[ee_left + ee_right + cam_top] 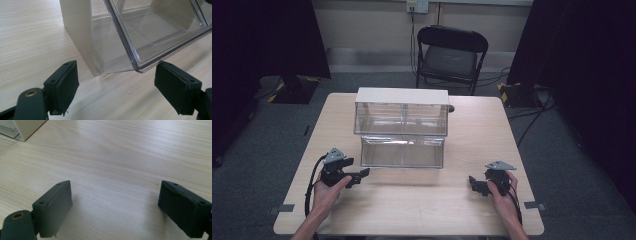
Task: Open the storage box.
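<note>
Clear plastic drawer is standing pulled out from the white cabinet, at the middle of the wooden table.
Left gripper, released with jaws wide apart, is sitting just beside the drawer's front left corner, which is lying at its 1 o'clock; the drawer's long axis is running from 9 to 3 o'clock. Right gripper, also released, is resting farther away over bare wood, so the left hand is nearer. Open room is lying at 6 o'clock.

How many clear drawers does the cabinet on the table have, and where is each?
2. The upper drawer sits closed inside the white cabinet. The lower drawer is pulled out toward the person, close to the left tongs. Any drawers behind them would be hidden.
</note>
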A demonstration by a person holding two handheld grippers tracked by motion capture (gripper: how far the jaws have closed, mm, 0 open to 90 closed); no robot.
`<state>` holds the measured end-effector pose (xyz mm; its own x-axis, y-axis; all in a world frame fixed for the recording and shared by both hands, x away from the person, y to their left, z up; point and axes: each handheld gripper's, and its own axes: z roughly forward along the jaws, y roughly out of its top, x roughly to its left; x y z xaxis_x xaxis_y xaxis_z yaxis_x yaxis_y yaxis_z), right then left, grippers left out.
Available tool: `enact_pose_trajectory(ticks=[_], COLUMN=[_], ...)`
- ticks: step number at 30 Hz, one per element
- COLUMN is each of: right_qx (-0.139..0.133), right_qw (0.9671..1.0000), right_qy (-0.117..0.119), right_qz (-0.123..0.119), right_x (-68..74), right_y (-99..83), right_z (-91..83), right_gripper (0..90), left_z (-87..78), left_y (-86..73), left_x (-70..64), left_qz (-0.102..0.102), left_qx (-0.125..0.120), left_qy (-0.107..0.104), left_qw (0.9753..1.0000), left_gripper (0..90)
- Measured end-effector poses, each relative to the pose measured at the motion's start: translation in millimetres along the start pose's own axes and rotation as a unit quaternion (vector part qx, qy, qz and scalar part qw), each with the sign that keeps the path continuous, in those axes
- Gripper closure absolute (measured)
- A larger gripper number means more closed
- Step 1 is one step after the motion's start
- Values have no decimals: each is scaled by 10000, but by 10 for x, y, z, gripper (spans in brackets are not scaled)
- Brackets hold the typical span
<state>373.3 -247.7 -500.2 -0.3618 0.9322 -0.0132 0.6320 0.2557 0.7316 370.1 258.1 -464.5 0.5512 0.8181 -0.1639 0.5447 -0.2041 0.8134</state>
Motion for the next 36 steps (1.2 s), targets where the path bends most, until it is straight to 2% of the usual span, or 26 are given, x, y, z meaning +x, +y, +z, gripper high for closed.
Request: enact_pose_trajectory(ticks=[3, 4, 6, 17, 18, 27, 29, 36], right_qx=[1, 2, 1, 1, 1, 1, 1, 2], right_qw=[10000, 10000, 10000, 10000, 10000, 10000, 10000, 10000], right_qy=[2, 1, 4, 4, 4, 3, 3, 4], right_qz=[-1, -4, 0, 0, 0, 0, 0, 0], right_x=[0, 0, 1, 1, 1, 1, 1, 1], right_y=[0, 1, 2, 2, 2, 2, 2, 2], right_z=[0, 1, 2, 2, 2, 2, 2, 2], right_gripper=[111, 109, 109, 109, 109, 109, 109, 109], left_z=[-4, -13, -19, -27, -35, -41, -34, -33], left_y=[1, 4, 5, 7, 9, 16, 17, 19], left_x=[-8, -22, -28, -37, -32, -49, -48, -41], left_qz=[30, 131, 108, 80, 149, 190, 134, 132], left_qx=[-14, 4, -44, -98, -102, -187, -206, -192], left_qy=[26, 67, -16, -34, -37, -60, -72, -76], left_qw=[10000, 9999, 9999, 9999, 9998, 9996, 9997, 9997], left_gripper=[195, 206, 205, 198, 198, 188, 188, 184])
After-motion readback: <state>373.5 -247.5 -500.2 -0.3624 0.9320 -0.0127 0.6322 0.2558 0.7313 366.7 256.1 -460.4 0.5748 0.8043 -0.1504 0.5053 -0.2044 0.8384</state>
